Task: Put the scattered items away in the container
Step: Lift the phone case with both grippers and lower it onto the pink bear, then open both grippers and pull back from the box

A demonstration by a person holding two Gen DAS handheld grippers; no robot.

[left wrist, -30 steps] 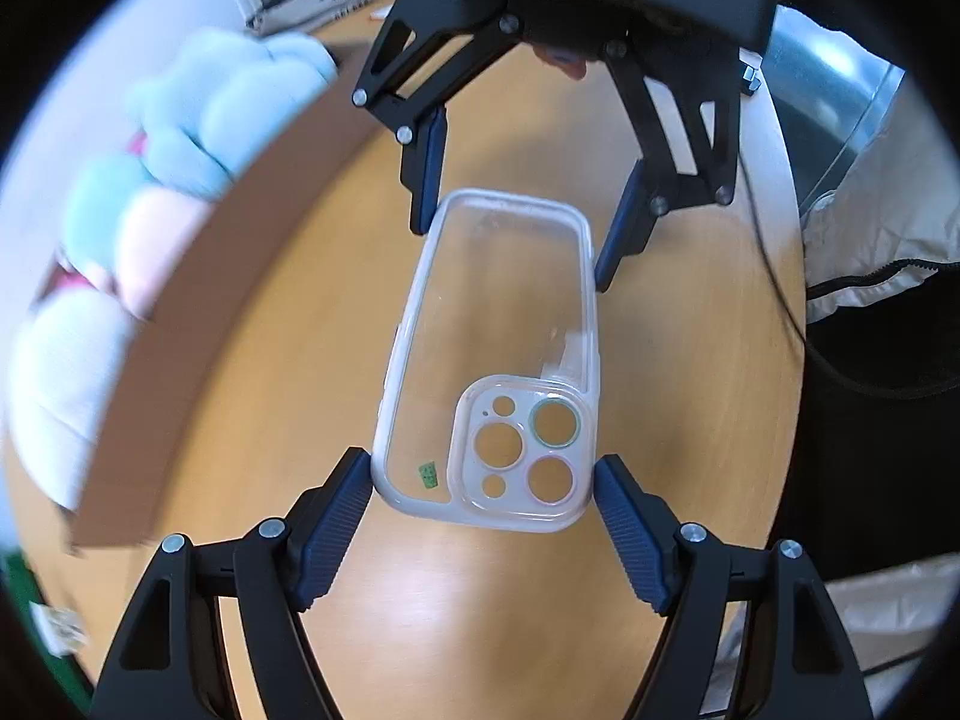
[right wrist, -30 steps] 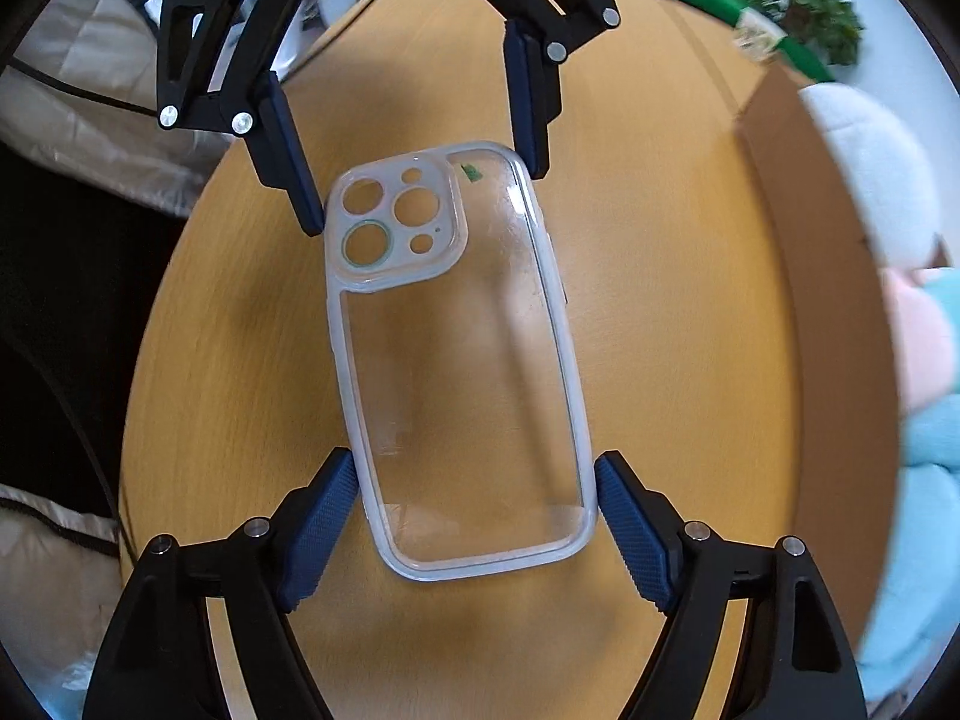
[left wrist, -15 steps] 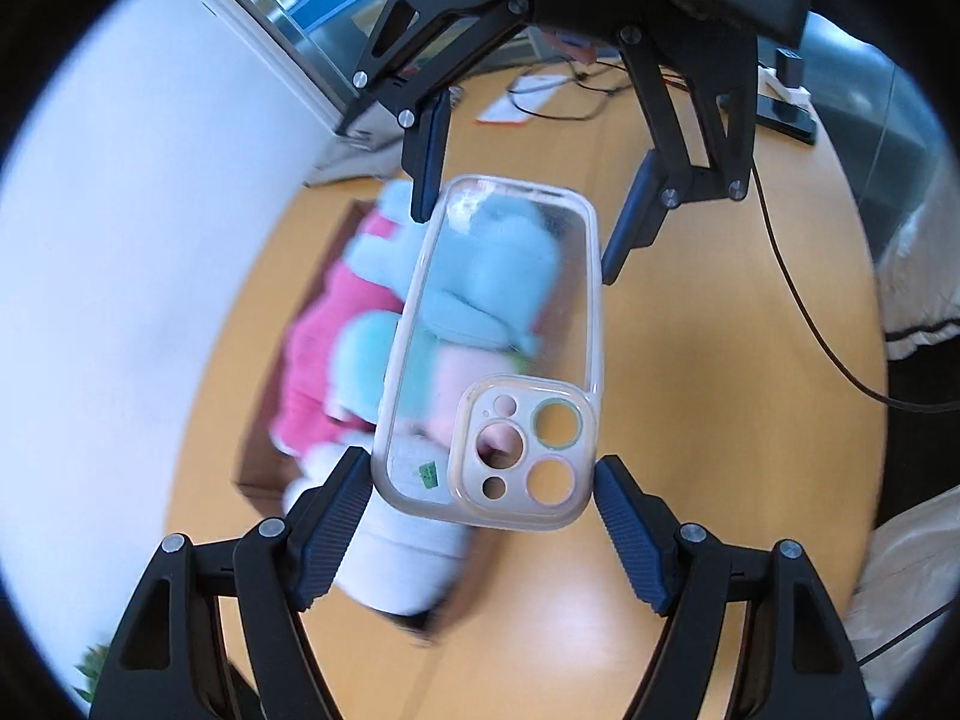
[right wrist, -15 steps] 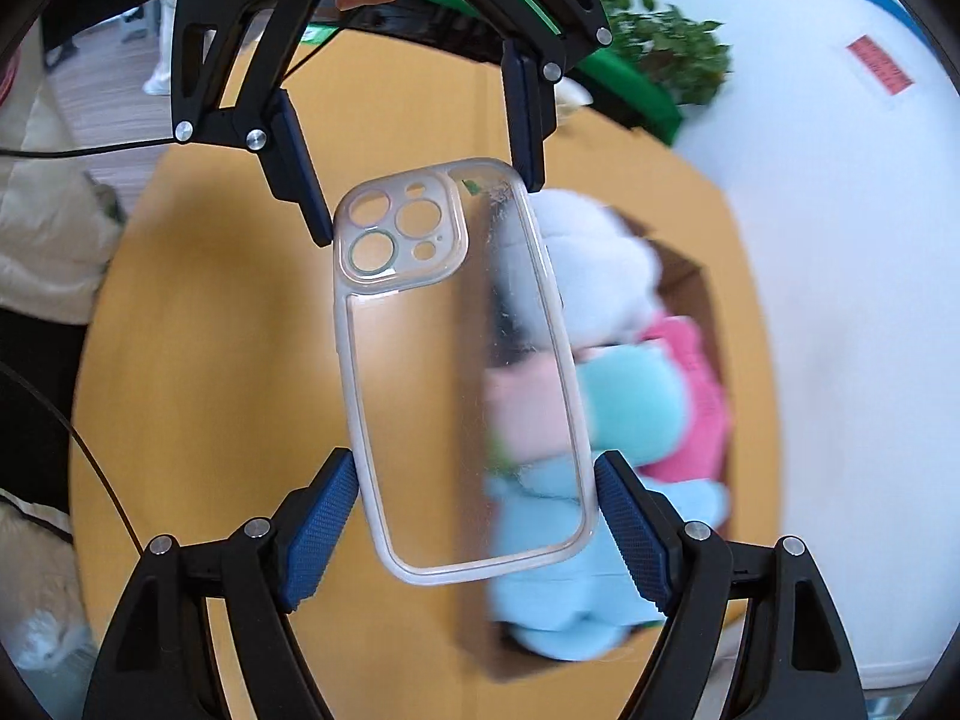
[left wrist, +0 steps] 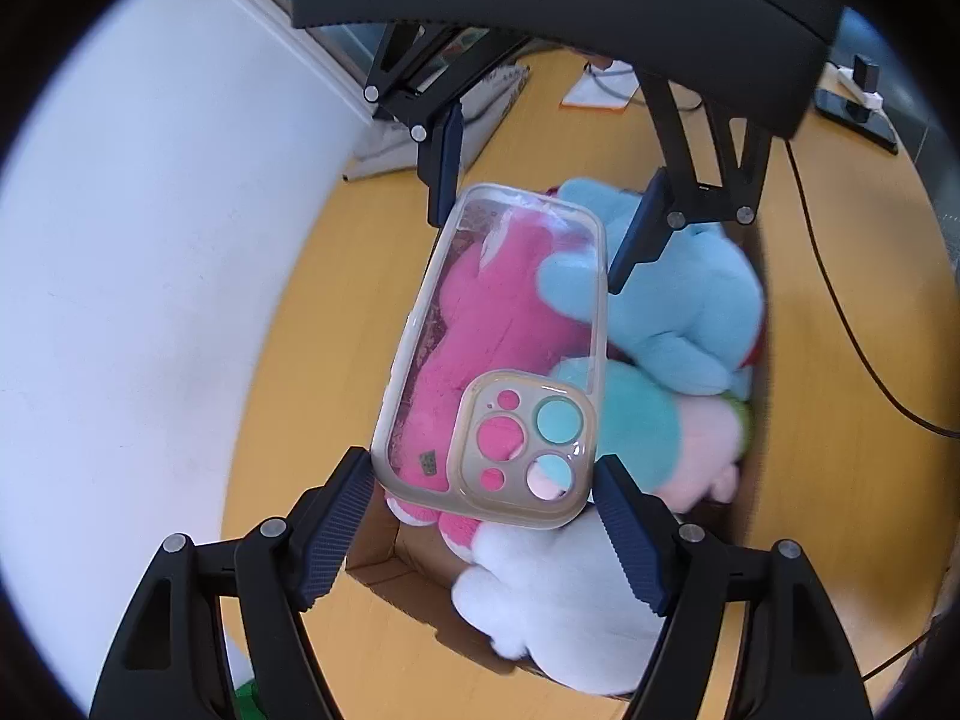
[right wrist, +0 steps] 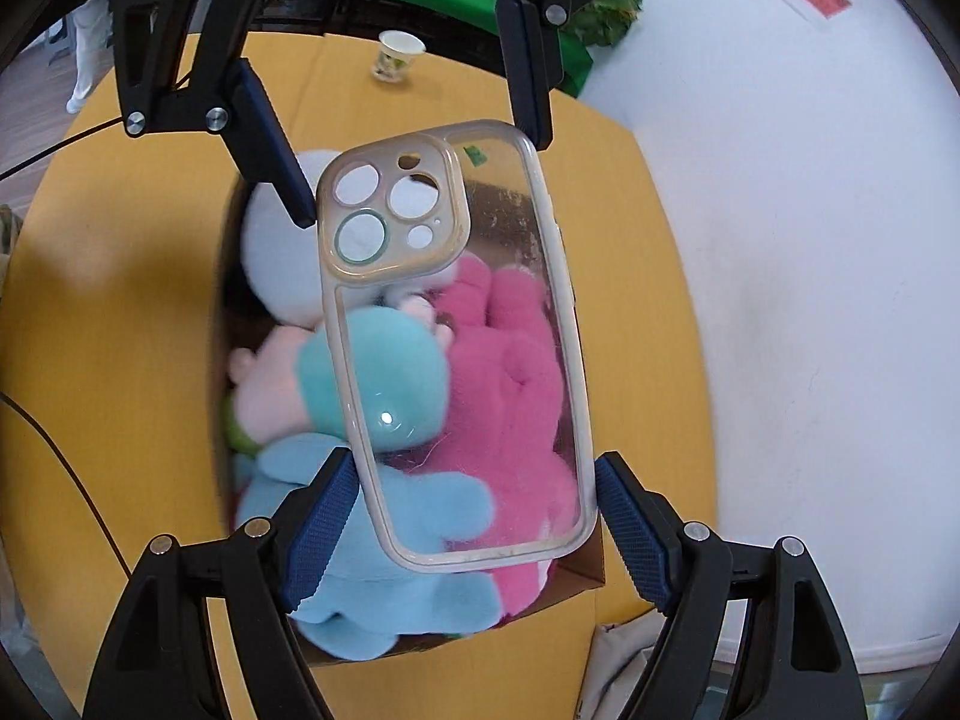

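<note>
A clear phone case point(left wrist: 510, 330) with a camera cut-out hangs in the air, held at both ends. My left gripper point(left wrist: 483, 480) is shut on its camera end. My right gripper point(right wrist: 474, 483) is shut on the plain end of the phone case point(right wrist: 462, 360). In each view the other gripper faces me from the top: the right gripper point(left wrist: 540, 204) and the left gripper point(right wrist: 408, 138). Right below the case stands an open cardboard box point(left wrist: 384, 570) on the wooden table point(left wrist: 840, 480), filled with a pink plush point(right wrist: 510, 420), a blue plush point(left wrist: 690, 300) and a white plush point(left wrist: 564, 594).
A white wall point(left wrist: 150, 300) runs close along one side of the box. A black cable point(left wrist: 840, 312) crosses the table beside the box. A paper cup point(right wrist: 399, 57) stands at the far table edge, near a green plant point(right wrist: 606, 12). Papers point(left wrist: 600, 90) lie at the opposite end.
Both grippers have lifted the phone case off the table and carried it sideways over the box of plush toys. Their hold on it looks the same.
</note>
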